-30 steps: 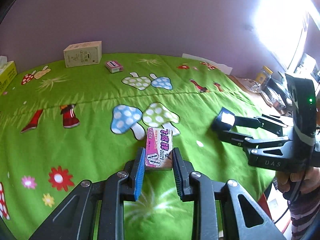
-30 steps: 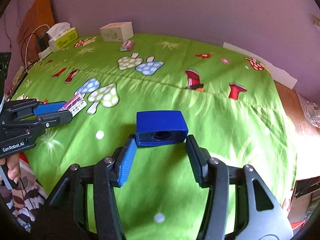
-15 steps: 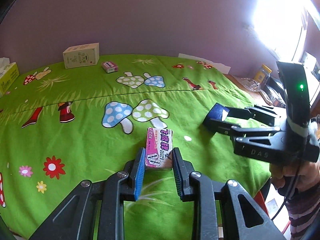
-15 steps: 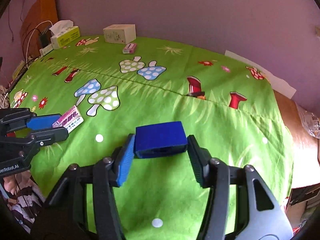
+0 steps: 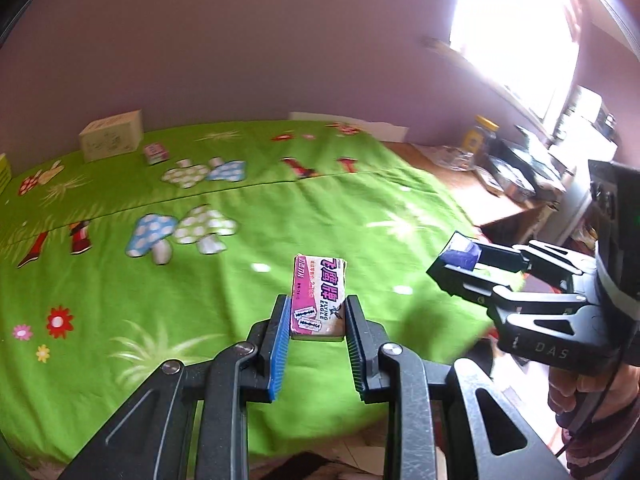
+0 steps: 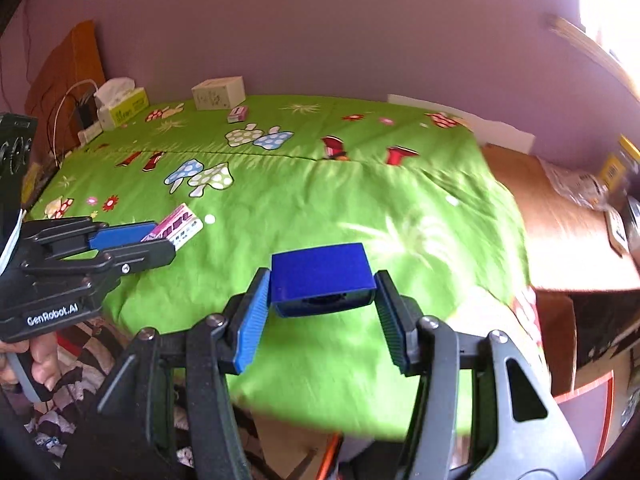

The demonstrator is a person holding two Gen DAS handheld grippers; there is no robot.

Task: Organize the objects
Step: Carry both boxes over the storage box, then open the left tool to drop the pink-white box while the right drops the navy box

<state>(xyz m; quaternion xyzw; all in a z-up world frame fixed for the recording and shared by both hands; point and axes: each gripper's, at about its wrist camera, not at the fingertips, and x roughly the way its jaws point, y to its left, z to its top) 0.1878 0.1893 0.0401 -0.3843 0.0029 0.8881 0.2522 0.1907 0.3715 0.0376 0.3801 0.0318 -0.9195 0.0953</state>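
Note:
My left gripper (image 5: 316, 316) is shut on a pink razor-blade box (image 5: 318, 294) and holds it above the near edge of the green mushroom-print cloth (image 5: 200, 272). My right gripper (image 6: 320, 304) is shut on a dark blue box (image 6: 322, 276) and holds it above the cloth's near right part. The blue box also shows in the left wrist view (image 5: 460, 254), between the right gripper's fingers. The pink box also shows in the right wrist view (image 6: 178, 228), held in the left gripper (image 6: 160, 238).
At the cloth's far edge stand a beige carton (image 6: 218, 93), a small pink box (image 6: 238, 114) and a tissue box (image 6: 122, 104). A brown table (image 6: 560, 216) with clutter adjoins the right side. Cables and a charger (image 6: 80, 116) lie at the far left.
Both grippers have pulled back toward the near edge and risen, each carrying its box. The cloth's objects look farther away now.

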